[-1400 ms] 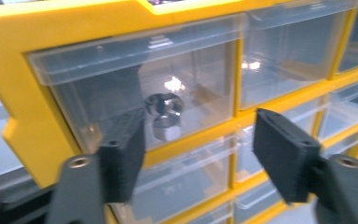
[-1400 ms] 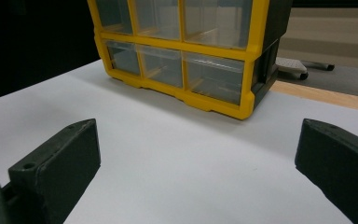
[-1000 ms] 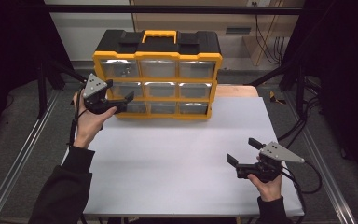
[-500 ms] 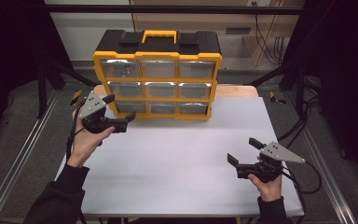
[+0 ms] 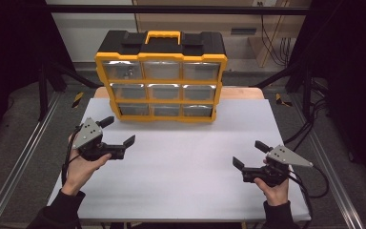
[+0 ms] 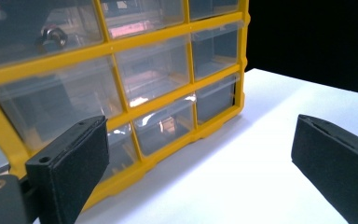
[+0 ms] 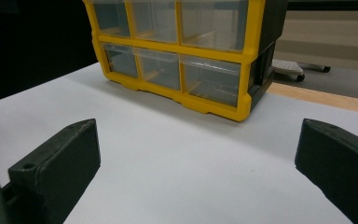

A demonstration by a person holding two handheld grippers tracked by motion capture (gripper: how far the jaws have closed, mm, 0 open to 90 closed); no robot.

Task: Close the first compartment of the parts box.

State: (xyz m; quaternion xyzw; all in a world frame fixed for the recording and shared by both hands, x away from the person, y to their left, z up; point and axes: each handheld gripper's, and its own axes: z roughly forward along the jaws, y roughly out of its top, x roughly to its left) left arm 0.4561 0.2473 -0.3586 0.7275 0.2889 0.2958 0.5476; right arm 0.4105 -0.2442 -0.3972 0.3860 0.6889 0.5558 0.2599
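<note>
Both tongs, left (image 5: 117, 135) and right (image 5: 250, 155), gape wide and empty before the yellow drawer organizer (image 5: 161, 76), no readable label.

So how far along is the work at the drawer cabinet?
Done: all nine drawers of the cabinet look shut. In hand: nothing; the left gripper has just been opening, empty, near the bottom-left drawer. The right gripper is open. Left: unclear.
</note>
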